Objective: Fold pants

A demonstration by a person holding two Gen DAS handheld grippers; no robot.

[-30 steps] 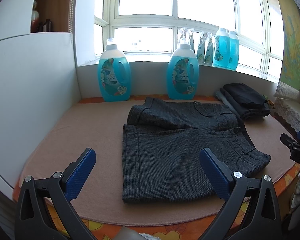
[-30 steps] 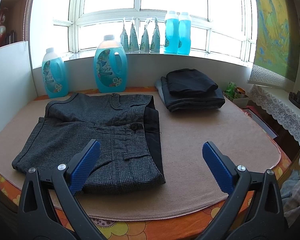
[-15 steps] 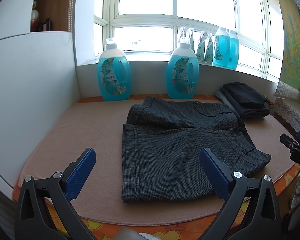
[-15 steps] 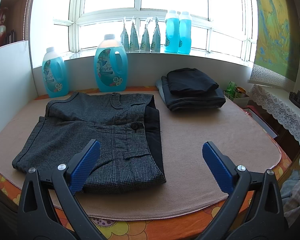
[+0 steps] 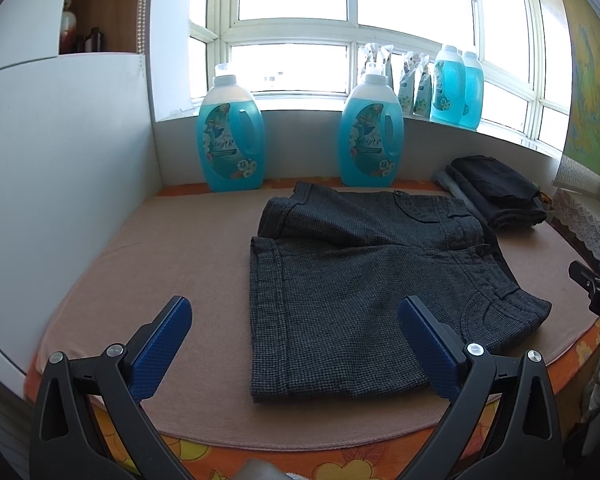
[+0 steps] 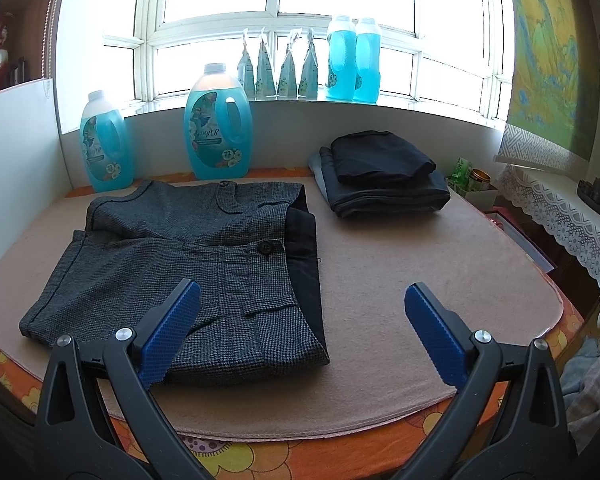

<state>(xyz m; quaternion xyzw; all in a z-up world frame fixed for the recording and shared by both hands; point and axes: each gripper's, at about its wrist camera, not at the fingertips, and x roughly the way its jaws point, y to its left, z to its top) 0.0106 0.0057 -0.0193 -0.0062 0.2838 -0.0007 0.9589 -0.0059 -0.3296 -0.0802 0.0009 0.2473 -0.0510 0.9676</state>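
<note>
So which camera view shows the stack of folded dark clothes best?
The right wrist view: the stack of folded dark clothes lies near the middle of the picture, with both layers and its front edges clear. In the left wrist view the same stack sits far to the right, smaller and bent by the lens.

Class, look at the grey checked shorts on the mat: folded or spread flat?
Spread flat, not yet folded: the grey checked shorts show both legs side by side, with the waistband at one end.
</note>
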